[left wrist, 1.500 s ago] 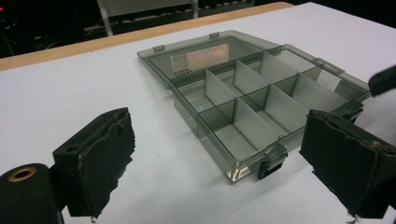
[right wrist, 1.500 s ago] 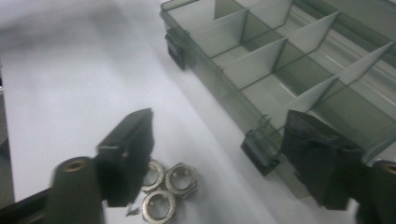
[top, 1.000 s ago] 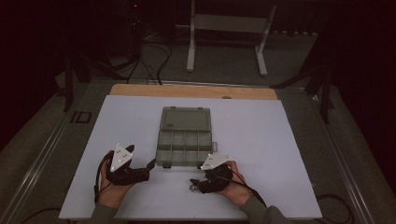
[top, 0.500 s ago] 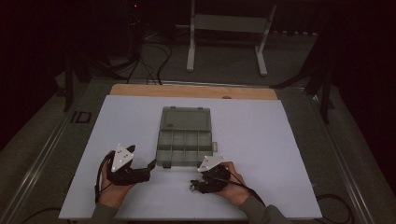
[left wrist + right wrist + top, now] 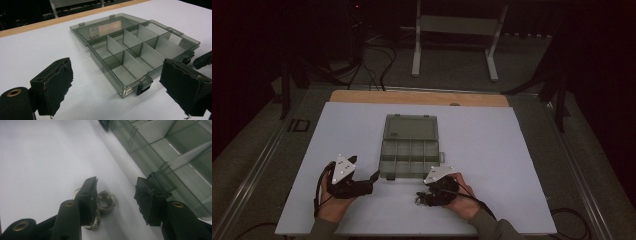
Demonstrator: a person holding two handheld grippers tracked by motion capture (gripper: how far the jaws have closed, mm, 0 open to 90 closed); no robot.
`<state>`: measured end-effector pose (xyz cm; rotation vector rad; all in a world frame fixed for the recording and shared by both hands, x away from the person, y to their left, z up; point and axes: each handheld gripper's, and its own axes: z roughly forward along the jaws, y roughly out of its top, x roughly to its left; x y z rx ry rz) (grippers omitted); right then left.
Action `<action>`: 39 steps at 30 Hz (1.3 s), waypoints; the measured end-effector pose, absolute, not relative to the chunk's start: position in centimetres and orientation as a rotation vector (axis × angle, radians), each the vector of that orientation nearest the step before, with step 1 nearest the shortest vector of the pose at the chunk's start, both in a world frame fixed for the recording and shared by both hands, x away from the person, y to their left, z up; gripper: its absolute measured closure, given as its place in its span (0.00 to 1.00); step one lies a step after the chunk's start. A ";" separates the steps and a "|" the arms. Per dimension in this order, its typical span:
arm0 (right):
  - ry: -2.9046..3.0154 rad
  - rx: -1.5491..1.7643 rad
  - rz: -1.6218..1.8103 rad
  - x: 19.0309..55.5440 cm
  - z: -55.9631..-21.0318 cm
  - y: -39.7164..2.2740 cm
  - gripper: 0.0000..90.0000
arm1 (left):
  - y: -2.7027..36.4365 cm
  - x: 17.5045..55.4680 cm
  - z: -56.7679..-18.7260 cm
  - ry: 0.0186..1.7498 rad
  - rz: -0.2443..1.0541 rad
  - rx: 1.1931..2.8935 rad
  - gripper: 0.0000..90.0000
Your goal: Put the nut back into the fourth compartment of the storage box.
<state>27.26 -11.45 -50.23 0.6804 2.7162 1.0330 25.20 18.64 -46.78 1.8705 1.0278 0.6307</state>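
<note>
A smoky clear compartment box (image 5: 409, 150) lies open mid-table with its lid folded back, and its compartments (image 5: 132, 60) look empty. My left gripper (image 5: 373, 178) rests at the box's near left corner, jaws wide open with nothing between them (image 5: 118, 82). My right gripper (image 5: 421, 196) points down at the table just in front of the box's near right corner. Its jaws have just been closing around a steel nut (image 5: 106, 200) that lies between them (image 5: 116, 192), with a clear gap to the right pad (image 5: 147, 200). More nuts (image 5: 92, 223) sit under the left jaw.
The white table sheet (image 5: 512, 150) spreads around the box, with a wooden strip (image 5: 417, 97) along its far edge. A metal stand (image 5: 454, 30) and cables lie on the dark floor beyond. The box's black latch (image 5: 143, 86) faces my left gripper.
The right gripper's grey plate has shifted slightly left and down. The left gripper and the box have not moved.
</note>
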 end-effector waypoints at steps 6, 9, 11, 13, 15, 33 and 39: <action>2.728 0.679 0.991 27.4 -50.7 -11.4 0.60 | 18.7 25.2 -46.8 1.029 0.633 1.869 0.12; 2.731 0.694 0.982 27.4 -50.7 -11.4 0.64 | 18.7 25.2 -46.8 1.029 0.634 1.867 0.12; 2.732 0.696 0.980 27.5 -50.6 -11.4 0.67 | 18.7 25.2 -46.8 1.029 0.634 1.869 0.12; 2.735 0.697 0.982 27.5 -50.6 -11.4 0.69 | 18.6 25.2 -46.8 1.028 0.632 1.870 0.12; 2.742 0.694 0.979 27.6 -50.6 -11.4 0.70 | 18.6 25.2 -46.8 1.028 0.632 1.871 0.12; 2.814 0.705 0.887 28.3 -50.7 -11.2 0.76 | 18.8 25.2 -46.8 1.035 0.631 1.866 0.12; 2.827 0.686 0.871 28.4 -50.6 -11.2 0.76 | 18.8 25.1 -46.8 1.034 0.633 1.862 0.12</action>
